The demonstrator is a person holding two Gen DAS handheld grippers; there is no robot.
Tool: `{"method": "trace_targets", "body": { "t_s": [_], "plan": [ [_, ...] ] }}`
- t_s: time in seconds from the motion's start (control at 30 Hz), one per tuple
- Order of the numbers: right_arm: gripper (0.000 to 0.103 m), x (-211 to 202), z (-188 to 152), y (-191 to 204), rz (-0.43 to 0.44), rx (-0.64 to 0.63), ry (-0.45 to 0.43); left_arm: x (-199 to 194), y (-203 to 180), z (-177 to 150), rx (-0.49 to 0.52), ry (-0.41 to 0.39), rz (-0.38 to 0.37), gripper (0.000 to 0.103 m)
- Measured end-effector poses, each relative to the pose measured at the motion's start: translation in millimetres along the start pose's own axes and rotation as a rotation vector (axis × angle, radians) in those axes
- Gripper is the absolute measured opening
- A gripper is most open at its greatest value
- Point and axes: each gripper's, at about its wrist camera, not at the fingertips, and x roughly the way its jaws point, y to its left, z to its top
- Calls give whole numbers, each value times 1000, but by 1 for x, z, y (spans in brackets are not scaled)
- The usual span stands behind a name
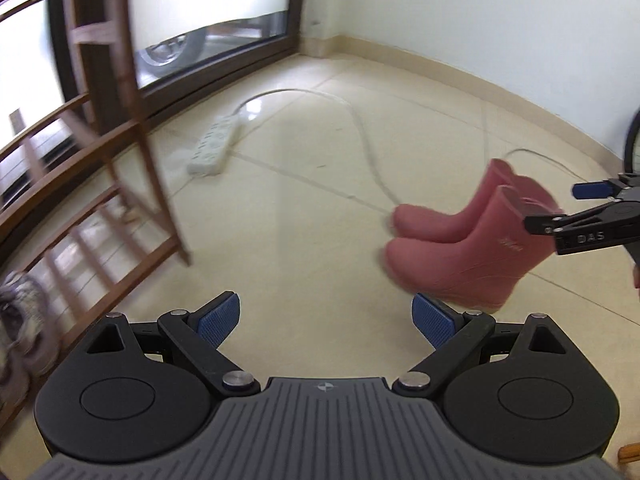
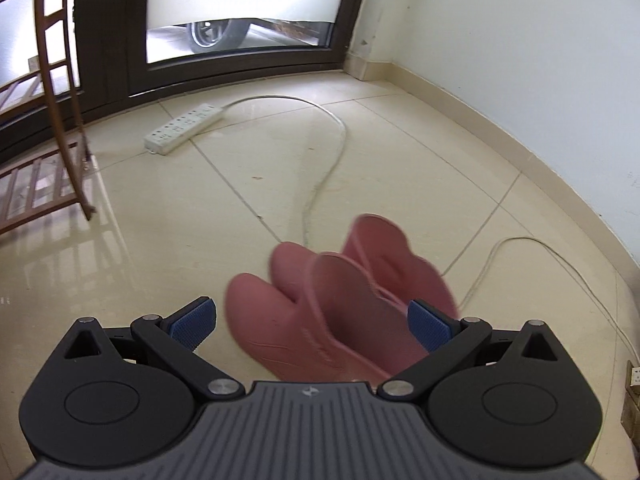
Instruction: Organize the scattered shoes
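We work over a wide cream tiled floor (image 2: 160, 248), largely bare in the middle. At the far left stands a brown slatted wooden shoe rack (image 1: 120, 128); in the left wrist view a blurred pair of grey sneakers (image 1: 16, 332) sits at its near end. The dark-framed glass door (image 2: 240, 12) closes the far side, and a white wall with beige skirting (image 2: 500, 92) closes the right.

The pair of pink rubber ankle boots (image 2: 320, 304) stands upright on the floor, side by side and touching, toes pointing left, well apart from the rack. We judge the step in hand to be the approach to this pair. The right gripper (image 2: 312, 324) hovers just above the boot shafts with its tongs spread wide, holding nothing. The left gripper (image 1: 326, 326) is likewise spread and empty, with the boots to its right.

We judge that the next move calls for lowering one blue pad inside a shaft, the other outside, then closing on the rim. Both boots look soft-walled; we expect the rim to flex.

A white power strip (image 2: 182, 128) and its white cable (image 2: 324, 168) lie beyond the boots, and a thin wire (image 2: 500, 252) loops to the right. The clear lane runs left toward the rack along the near floor.
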Motion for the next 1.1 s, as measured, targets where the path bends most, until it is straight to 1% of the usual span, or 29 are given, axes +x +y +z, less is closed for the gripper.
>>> {"method": "trace_targets", "body": {
  "t_s": [0.07,0.2,0.3,0.47,0.63,0.73,0.8,0.87,0.97,1.1],
  "plan": [
    [103,4,-1,-13,-17,1,-1,13,-16,8,7,9,-31,94],
    [103,9,-3,-34,-46,7,-11,41,-40,23,-18,41,-86,94],
    [103,13,-4,-56,-67,48,-31,62,-58,34,-33,60,-123,94],
    [103,26,-10,-91,-84,122,-19,88,-86,51,-52,69,-164,94],
    [102,42,-18,-110,-105,163,4,111,-105,64,-70,72,-191,94],
    [102,55,-21,-126,-130,220,23,126,-117,72,-79,75,-203,94],
    [102,63,-23,-136,-128,271,39,137,-123,76,-84,75,-200,94],
    [102,70,-24,-138,-123,285,53,146,-128,77,-77,81,-190,94],
    [102,85,-28,-133,-110,266,76,159,-134,78,-64,92,-173,94],
    [101,104,-32,-120,-69,265,101,184,-131,73,-85,129,-175,94]
  ]
}}
